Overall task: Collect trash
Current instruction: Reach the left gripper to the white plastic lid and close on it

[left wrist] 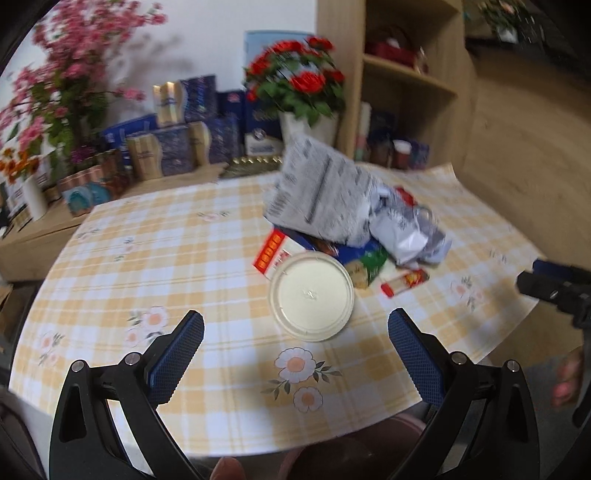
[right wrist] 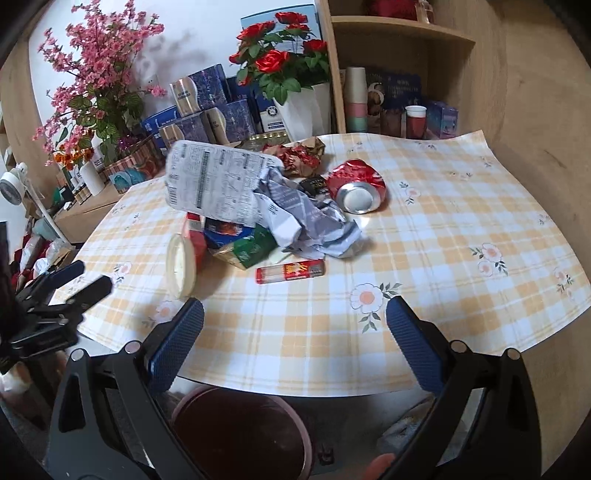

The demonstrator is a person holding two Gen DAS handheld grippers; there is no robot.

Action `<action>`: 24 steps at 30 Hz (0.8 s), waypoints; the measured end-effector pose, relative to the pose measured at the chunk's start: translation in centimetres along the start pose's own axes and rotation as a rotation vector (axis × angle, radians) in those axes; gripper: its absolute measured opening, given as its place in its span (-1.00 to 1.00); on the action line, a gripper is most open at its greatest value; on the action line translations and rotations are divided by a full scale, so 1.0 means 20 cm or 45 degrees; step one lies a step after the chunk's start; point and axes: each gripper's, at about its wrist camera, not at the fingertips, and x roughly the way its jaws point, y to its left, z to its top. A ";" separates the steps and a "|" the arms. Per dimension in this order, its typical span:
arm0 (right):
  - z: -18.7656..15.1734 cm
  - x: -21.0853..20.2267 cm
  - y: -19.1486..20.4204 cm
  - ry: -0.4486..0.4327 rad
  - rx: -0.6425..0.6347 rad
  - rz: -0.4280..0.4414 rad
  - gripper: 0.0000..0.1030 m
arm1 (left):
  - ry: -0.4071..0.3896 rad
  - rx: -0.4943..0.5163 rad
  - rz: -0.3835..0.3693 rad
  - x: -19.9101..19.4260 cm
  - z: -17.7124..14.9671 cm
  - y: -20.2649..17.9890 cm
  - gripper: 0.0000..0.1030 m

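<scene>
While both grippers hang open, trash waits piled on the table point(right wrist: 461, 221).
Red wrapper point(right wrist: 290, 271) lies lengthwise left-right before the heap; crushed can point(right wrist: 356, 186) shows its base; round lid point(left wrist: 311, 296) nearest left gripper point(left wrist: 295, 350), right gripper point(right wrist: 295, 347).

White wall point(right wrist: 207, 33), wooden shelf unit point(right wrist: 402, 40) – checked tablecloth point(right wrist: 461, 206).

Counter point(right wrist: 461, 229) in a checked cloth.
On it: crushed can point(right wrist: 356, 186), lid point(right wrist: 181, 267), wrapper point(right wrist: 290, 271), boxes point(right wrist: 236, 240), papers point(right wrist: 218, 182).
</scene>
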 end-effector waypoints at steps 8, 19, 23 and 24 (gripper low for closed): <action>0.01 0.13 -0.11 0.059 0.052 -0.068 0.89 | 0.111 0.080 -0.078 0.31 0.04 0.00 0.89; 0.01 0.24 -0.19 0.089 0.117 -0.060 0.89 | 0.234 -0.021 -0.124 0.47 0.08 -0.13 -0.48; 0.03 0.25 -0.18 0.048 0.063 -0.038 0.89 | 0.247 -0.099 -0.140 0.47 0.08 -0.09 -0.88; 0.04 0.24 -0.16 0.026 0.031 -0.023 0.89 | 0.225 -0.116 -0.148 0.44 0.08 -0.08 -0.92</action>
